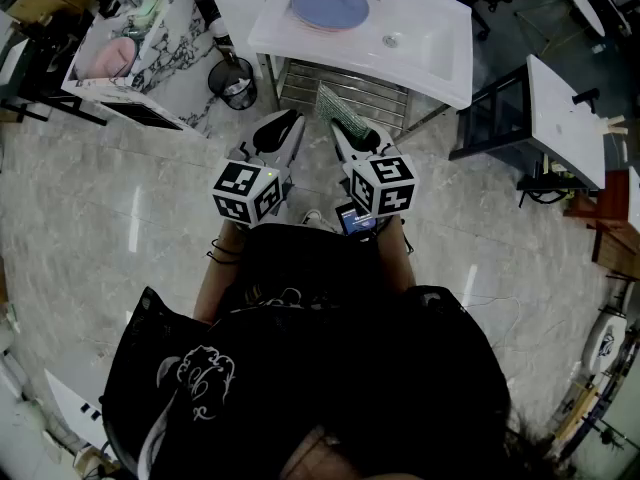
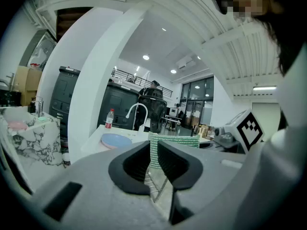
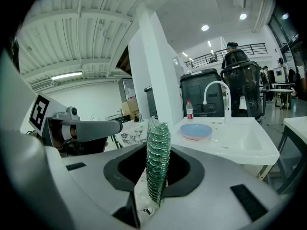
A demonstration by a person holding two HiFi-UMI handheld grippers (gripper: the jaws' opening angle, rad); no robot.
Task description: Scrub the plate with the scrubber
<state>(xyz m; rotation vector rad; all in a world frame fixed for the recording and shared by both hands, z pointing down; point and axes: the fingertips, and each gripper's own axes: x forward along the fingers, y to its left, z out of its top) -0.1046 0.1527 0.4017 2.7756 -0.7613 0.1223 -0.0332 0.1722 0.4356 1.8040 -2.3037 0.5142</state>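
The blue plate (image 1: 329, 5) lies flat on the left part of a white sink counter (image 1: 300, 43), well apart from both tools and at twelve o'clock from them in the head view; the basin (image 1: 440, 48) sits at the plate's three o'clock, and in the right gripper view a curved white faucet (image 3: 213, 92) rises behind the basin, with a red-capped bottle (image 3: 189, 109) at the plate's eleven o'clock. The green mesh scrubber (image 3: 157, 162) stands upright, pinched between the jaws of the right gripper (image 3: 154, 176), which the person holds short of the counter. The left gripper (image 2: 153, 162), at the right one's nine o'clock, holds nothing, its jaws drawn almost together with only a thin slit between them; through that slit the left gripper view shows the scrubber beyond. A slatted metal rack (image 1: 340, 83) sits below the counter; a black bin (image 1: 235, 83) stands at ten o'clock from the grippers beside a marbled table (image 1: 180, 58).
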